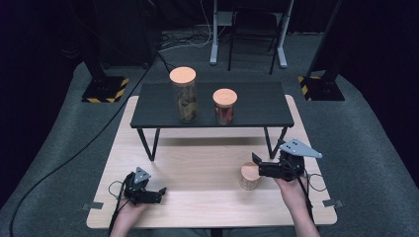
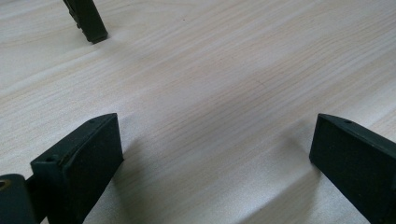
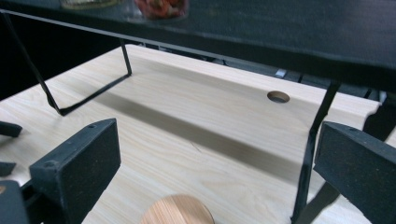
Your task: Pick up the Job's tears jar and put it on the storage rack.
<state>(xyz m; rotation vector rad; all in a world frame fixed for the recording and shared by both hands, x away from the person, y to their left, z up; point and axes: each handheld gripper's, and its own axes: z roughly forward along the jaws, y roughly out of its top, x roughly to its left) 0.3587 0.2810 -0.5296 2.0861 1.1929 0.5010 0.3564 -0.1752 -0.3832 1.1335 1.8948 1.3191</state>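
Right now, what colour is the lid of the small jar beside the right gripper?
Light orange-brown wood, on the small glass jar's round lid just ahead of the right gripper; the high view shows it best.

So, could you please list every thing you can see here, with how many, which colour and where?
small jar: 1, clear glass with wooden lid, on the table beside the right gripper
tall jar: 1, clear, wooden lid, on the shelf, left
short jar: 1, clear, red contents, on the shelf, right of the tall jar
shelf: 1, black, at the table's far side
table: 1, light wood
left gripper: 1, black, open, low over the table
right gripper: 1, black, open, above the small jar
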